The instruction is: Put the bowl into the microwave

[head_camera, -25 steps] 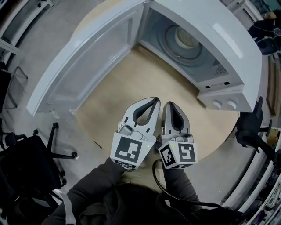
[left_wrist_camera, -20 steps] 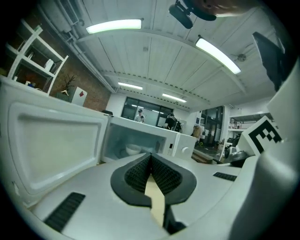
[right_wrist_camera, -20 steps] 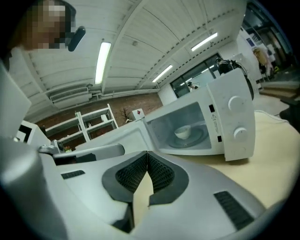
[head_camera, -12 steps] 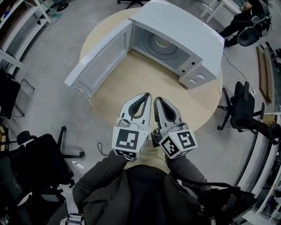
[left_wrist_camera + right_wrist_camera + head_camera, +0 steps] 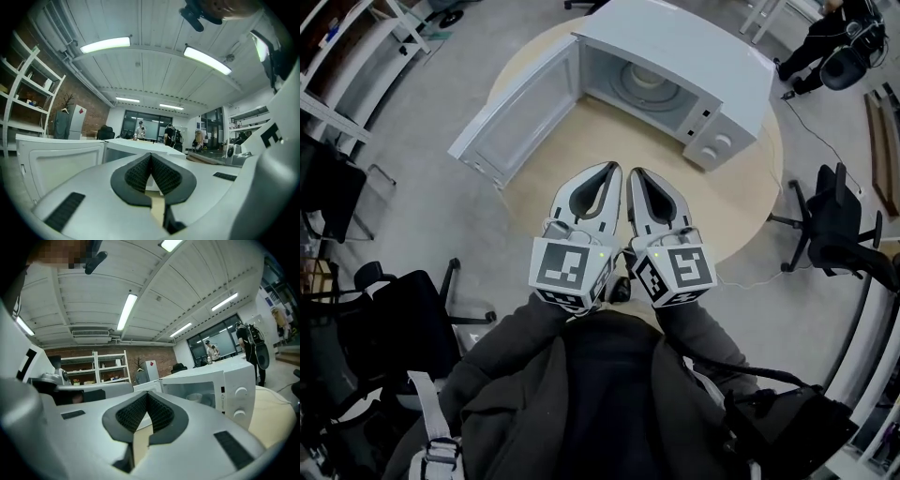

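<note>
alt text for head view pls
Both shut and empty, the left gripper and right gripper sit side by side over a round wooden table. Beyond them, a white microwave with its door open and a bowl inside.

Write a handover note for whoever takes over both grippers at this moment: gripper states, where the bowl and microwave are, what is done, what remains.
Left gripper: shut, nothing between its jaws.
Right gripper: shut, also empty. The two are held side by side above the near part of the round table.
Microwave: at the table's far side, with its door swung wide open to the left.
Bowl: inside the microwave.
Done: the bowl is in.
Left: probably only closing the door, if that is wanted.
</note>
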Demonstrator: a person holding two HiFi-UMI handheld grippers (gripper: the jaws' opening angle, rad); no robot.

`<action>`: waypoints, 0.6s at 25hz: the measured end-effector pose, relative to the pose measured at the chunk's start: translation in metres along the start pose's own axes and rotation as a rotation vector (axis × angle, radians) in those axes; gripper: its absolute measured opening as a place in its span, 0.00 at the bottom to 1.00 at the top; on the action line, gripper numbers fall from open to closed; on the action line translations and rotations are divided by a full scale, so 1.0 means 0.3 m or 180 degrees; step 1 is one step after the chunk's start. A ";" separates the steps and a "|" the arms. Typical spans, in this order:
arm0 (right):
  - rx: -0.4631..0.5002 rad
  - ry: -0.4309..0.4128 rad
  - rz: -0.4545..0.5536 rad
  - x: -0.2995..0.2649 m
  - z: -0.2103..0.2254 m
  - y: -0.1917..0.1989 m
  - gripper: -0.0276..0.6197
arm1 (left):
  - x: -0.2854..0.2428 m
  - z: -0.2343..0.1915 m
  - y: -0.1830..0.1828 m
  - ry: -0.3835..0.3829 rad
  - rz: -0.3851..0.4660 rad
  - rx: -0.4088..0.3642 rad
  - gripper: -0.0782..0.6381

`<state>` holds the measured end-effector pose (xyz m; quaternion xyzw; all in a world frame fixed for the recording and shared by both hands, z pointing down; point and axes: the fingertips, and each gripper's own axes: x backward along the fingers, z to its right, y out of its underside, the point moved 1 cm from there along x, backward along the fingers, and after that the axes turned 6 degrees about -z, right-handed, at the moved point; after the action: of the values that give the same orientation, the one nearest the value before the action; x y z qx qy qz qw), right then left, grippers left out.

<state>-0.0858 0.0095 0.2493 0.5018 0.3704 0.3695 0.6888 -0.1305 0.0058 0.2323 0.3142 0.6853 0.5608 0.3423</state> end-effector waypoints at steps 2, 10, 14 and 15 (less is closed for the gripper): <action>-0.0013 -0.0014 0.0038 -0.002 -0.001 -0.017 0.06 | 0.000 0.002 -0.024 -0.0010 0.0042 -0.0046 0.12; 0.0085 0.0015 0.0077 0.000 0.011 -0.081 0.05 | -0.005 0.010 -0.084 0.0006 0.0173 -0.0075 0.12; 0.0128 0.0038 0.0114 -0.010 0.024 -0.098 0.05 | -0.026 0.015 -0.100 0.0040 0.0220 -0.0104 0.12; 0.0151 0.0043 0.0119 -0.013 0.024 -0.100 0.05 | -0.029 0.013 -0.100 0.0042 0.0225 -0.0103 0.12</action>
<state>-0.0772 -0.0036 0.2226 0.5223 0.3742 0.3769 0.6672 -0.1237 -0.0043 0.2031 0.3289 0.6668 0.5856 0.3228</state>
